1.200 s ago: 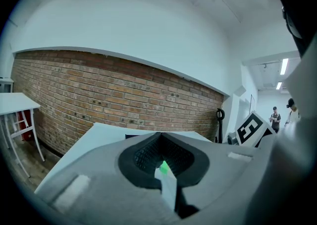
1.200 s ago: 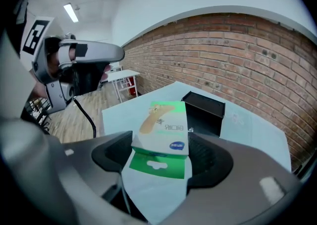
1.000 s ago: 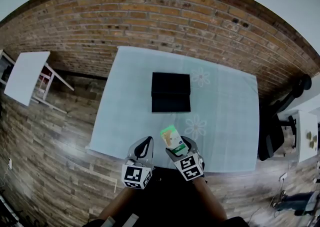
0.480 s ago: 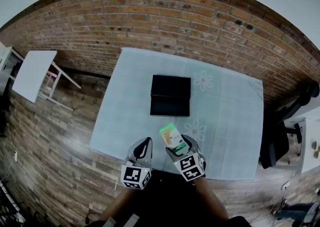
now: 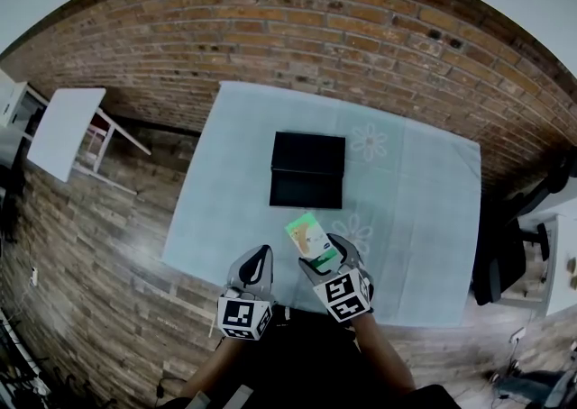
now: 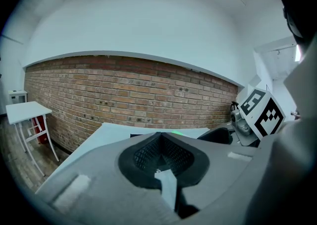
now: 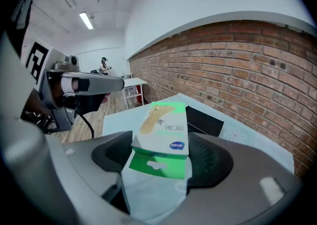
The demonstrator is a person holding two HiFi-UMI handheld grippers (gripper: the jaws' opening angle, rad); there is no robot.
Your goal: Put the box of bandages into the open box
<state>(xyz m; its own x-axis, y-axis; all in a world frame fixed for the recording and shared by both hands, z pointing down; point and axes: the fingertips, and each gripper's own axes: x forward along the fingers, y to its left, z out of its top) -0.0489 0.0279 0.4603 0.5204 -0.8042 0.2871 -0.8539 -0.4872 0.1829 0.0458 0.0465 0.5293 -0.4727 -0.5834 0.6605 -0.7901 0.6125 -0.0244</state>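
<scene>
The box of bandages (image 5: pixel 309 239), white and green, hangs over the near part of the table, and my right gripper (image 5: pixel 323 259) is shut on its near end. In the right gripper view the box of bandages (image 7: pixel 163 124) stands between the two pads of my right gripper (image 7: pixel 162 157), pointing at the open black box (image 7: pixel 204 120). That black box (image 5: pixel 307 169) lies at the table's middle, a short way beyond the bandages. My left gripper (image 5: pixel 260 263) hovers at the table's front edge, shut and holding nothing; its jaws (image 6: pixel 161 158) meet in its own view.
A pale tablecloth with flower prints covers the table (image 5: pixel 406 200). A white side table (image 5: pixel 59 132) stands on the wooden floor at the left, and a black office chair (image 5: pixel 500 249) at the right. A brick wall runs behind the table.
My right gripper has carried the box of bandages a little forward, toward the black box. The left gripper has stayed where it was.
</scene>
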